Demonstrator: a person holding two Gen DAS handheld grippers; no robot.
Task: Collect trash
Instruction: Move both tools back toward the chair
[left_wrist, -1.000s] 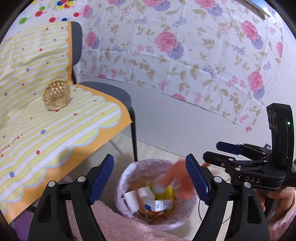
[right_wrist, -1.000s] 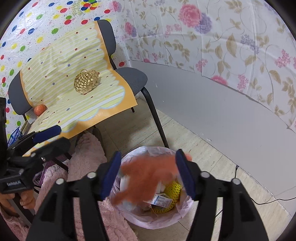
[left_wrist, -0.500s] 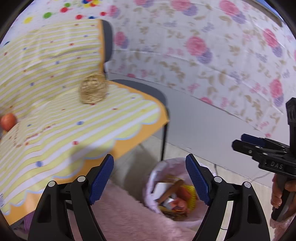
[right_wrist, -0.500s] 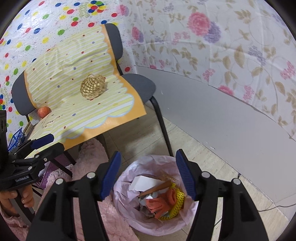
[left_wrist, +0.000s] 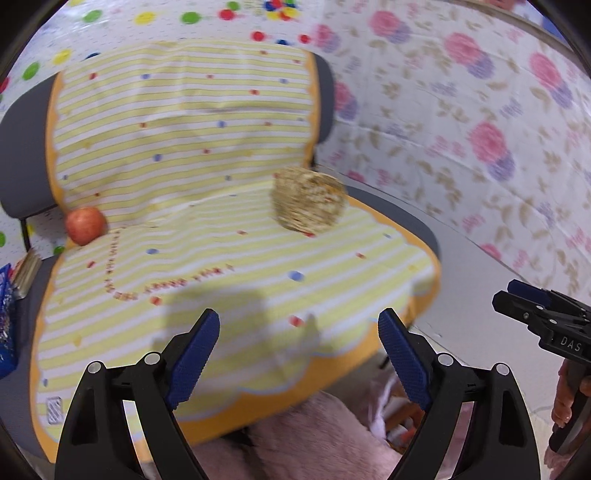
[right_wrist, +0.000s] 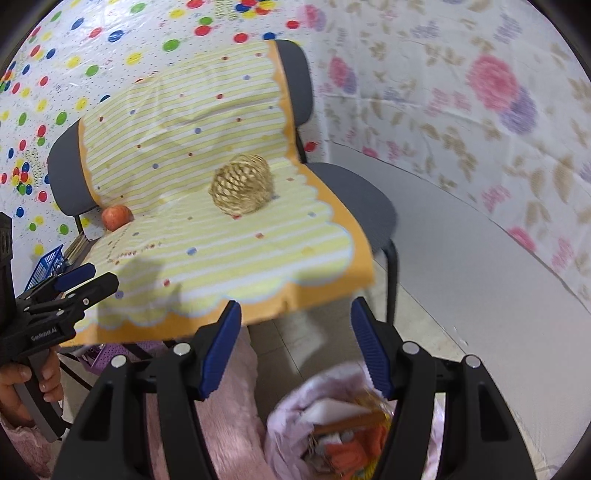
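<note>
A woven straw ball (left_wrist: 308, 199) (right_wrist: 242, 188) and a red apple (left_wrist: 85, 225) (right_wrist: 117, 218) lie on a yellow striped cloth (left_wrist: 221, 266) (right_wrist: 207, 240) over a grey chair. A bin with a pink liner (right_wrist: 291, 417) stands on the floor below, holding an orange glove (right_wrist: 347, 452), paper and other trash. My left gripper (left_wrist: 299, 362) is open and empty above the cloth's front edge. My right gripper (right_wrist: 295, 343) is open and empty above the bin; it also shows in the left wrist view (left_wrist: 535, 314).
A pink fluffy fabric (right_wrist: 225, 424) (left_wrist: 303, 443) lies next to the bin. A blue basket (right_wrist: 46, 264) stands left of the chair. Patterned sheets cover the walls. Tiled floor (right_wrist: 461, 295) lies right of the chair.
The orange glove dropped from my right gripper into the bin. Both grippers then lifted and swung up toward the chair seat, bringing the apple into view.
</note>
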